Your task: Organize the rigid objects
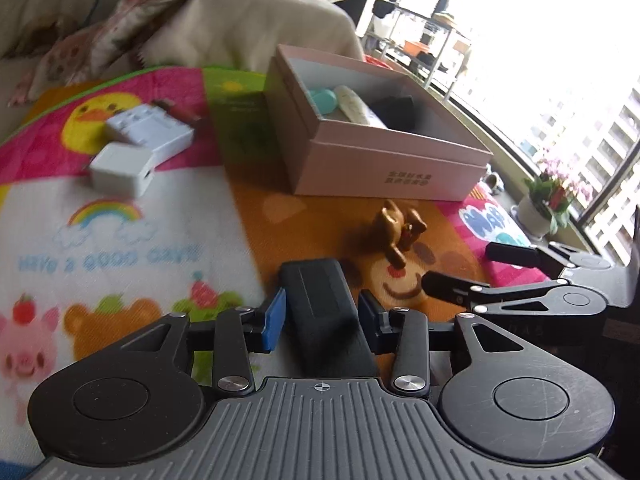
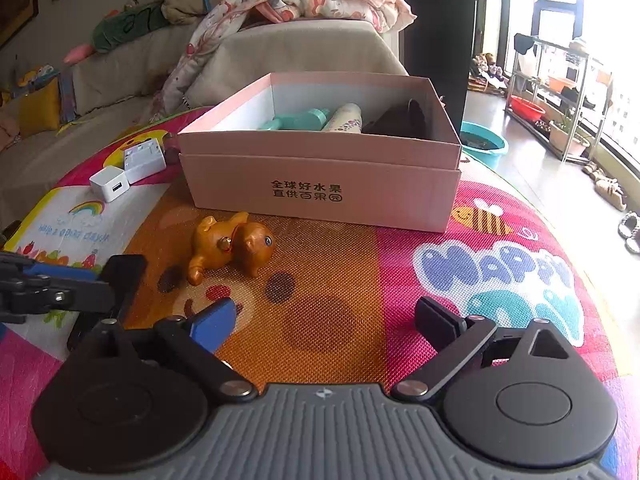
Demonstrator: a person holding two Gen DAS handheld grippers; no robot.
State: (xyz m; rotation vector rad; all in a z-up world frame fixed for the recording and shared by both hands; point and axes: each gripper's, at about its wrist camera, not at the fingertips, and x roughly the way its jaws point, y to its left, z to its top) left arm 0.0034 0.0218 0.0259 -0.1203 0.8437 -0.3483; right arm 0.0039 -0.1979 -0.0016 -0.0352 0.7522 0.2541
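My left gripper [image 1: 322,316] is shut on a black rectangular block [image 1: 320,308], held low over the play mat; it also shows in the right wrist view [image 2: 120,280]. My right gripper [image 2: 324,320] is open and empty above the mat; in the left wrist view it is at the right [image 1: 460,268]. A golden dog figurine [image 2: 228,246] lies on its side on the orange patch between the grippers and the pink cardboard box [image 2: 320,184]. The box [image 1: 384,168] holds a teal item [image 2: 296,120], a white tube [image 2: 344,118] and a dark object [image 2: 400,120].
Two white chargers [image 1: 120,170] [image 1: 154,130] lie on the mat's left part, also shown in the right wrist view [image 2: 110,184] [image 2: 144,160]. A sofa with blankets [image 2: 280,40] stands behind. A potted plant [image 1: 544,204] and shelves [image 2: 560,92] stand by the window.
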